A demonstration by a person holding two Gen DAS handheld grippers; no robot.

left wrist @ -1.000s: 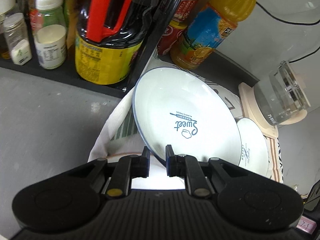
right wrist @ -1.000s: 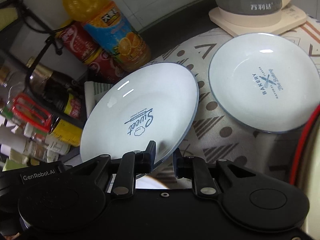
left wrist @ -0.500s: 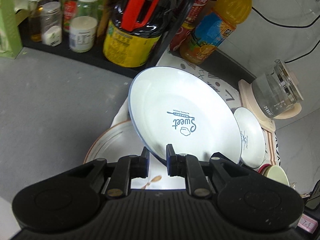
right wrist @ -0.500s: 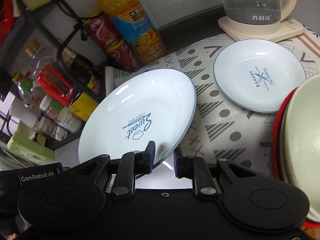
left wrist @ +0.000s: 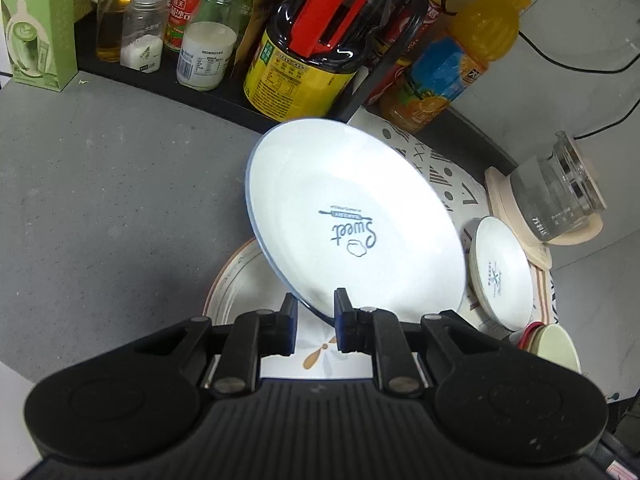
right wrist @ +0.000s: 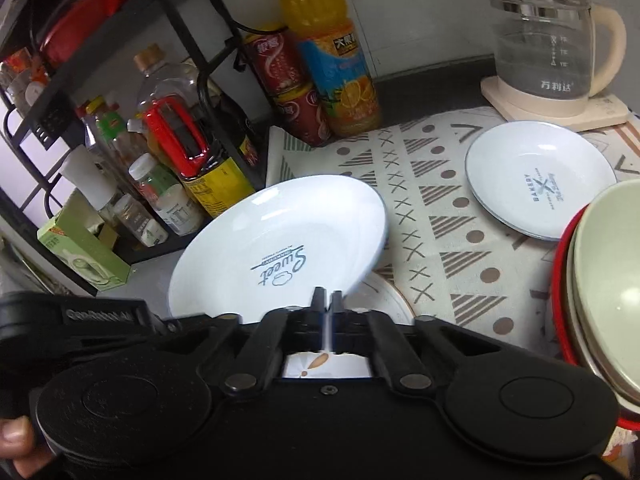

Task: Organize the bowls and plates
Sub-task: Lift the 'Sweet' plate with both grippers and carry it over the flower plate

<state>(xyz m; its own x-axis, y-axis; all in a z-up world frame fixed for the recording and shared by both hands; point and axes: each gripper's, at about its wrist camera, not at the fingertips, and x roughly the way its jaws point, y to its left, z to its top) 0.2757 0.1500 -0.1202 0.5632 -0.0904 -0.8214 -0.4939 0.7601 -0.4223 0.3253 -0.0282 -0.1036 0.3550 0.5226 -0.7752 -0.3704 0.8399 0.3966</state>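
Note:
A white blue-rimmed "Sweet" plate (left wrist: pixel 352 220) is held tilted in the air; it also shows in the right wrist view (right wrist: pixel 280 248). My left gripper (left wrist: pixel 316 312) has its jaws around the plate's near rim with a gap. My right gripper (right wrist: pixel 327 300) is shut on the same rim. Under it lies a larger patterned plate (left wrist: pixel 240 280), also in the right wrist view (right wrist: pixel 384 300). A small "Bakery" plate (right wrist: pixel 540 184) lies on the patterned cloth (right wrist: pixel 420 208). Stacked bowls (right wrist: pixel 600 292) stand at the right.
A black rack with sauce bottles (left wrist: pixel 304 60), jars and a green box (left wrist: pixel 36 24) lines the back. An orange juice bottle (right wrist: pixel 332 64), red cans (right wrist: pixel 288 92) and a glass kettle (right wrist: pixel 548 48) on its base stand behind the cloth. Grey counter (left wrist: pixel 100 200) at the left.
Both grippers have pulled back and up with the Sweet plate, away from the rack. The patterned plate came into view beneath it. The right jaws have closed tighter on the rim.

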